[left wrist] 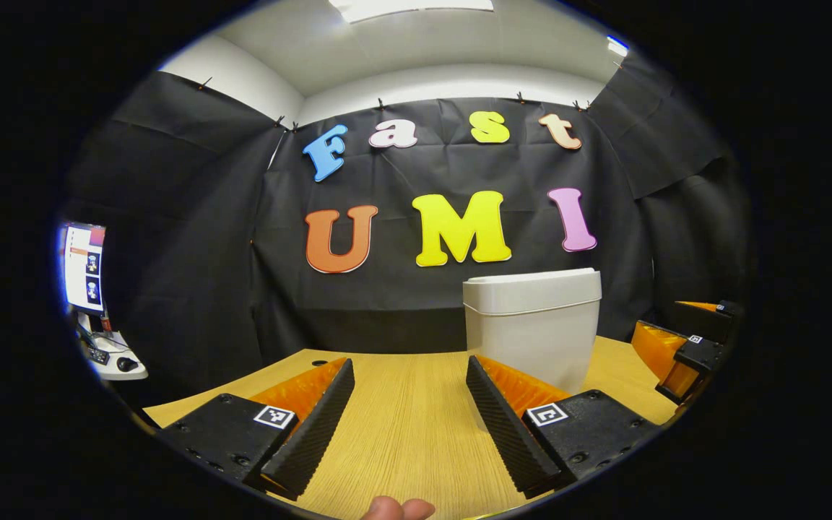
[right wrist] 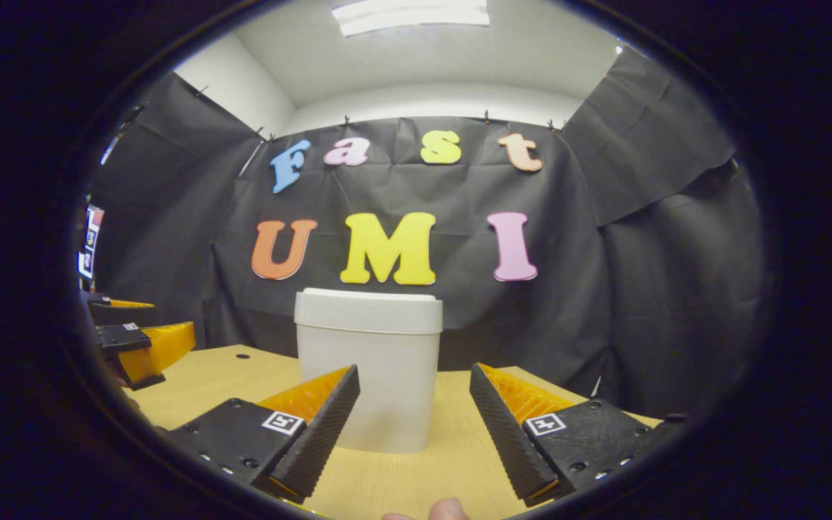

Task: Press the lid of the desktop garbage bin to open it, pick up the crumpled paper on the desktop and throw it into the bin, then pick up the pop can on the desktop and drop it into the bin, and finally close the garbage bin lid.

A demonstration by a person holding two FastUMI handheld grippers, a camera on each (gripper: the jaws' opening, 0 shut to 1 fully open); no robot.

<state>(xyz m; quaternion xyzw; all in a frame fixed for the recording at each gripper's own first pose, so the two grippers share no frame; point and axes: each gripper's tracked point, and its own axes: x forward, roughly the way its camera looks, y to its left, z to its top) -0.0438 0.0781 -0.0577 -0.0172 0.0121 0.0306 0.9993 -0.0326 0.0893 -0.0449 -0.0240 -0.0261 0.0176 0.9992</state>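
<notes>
Item: desktop garbage bin (right wrist: pixel 368 368), white, lid (right wrist: pixel 368 312) down flat, standing on the wooden table (right wrist: pixel 452 462) before the black cloth wall. Right hand-held gripper (right wrist: pixel 414 404): fingers spread wide, nothing between them, bin just ahead and left of centre. Left hand-held gripper (left wrist: pixel 410 404): likewise spread and empty, bin ahead to its right. We judge lid-pressing the step in hand; we would rise above the rim, bring one fingertip squarely onto the lid's top, and push straight down so the light bin neither slides nor tips.
</notes>
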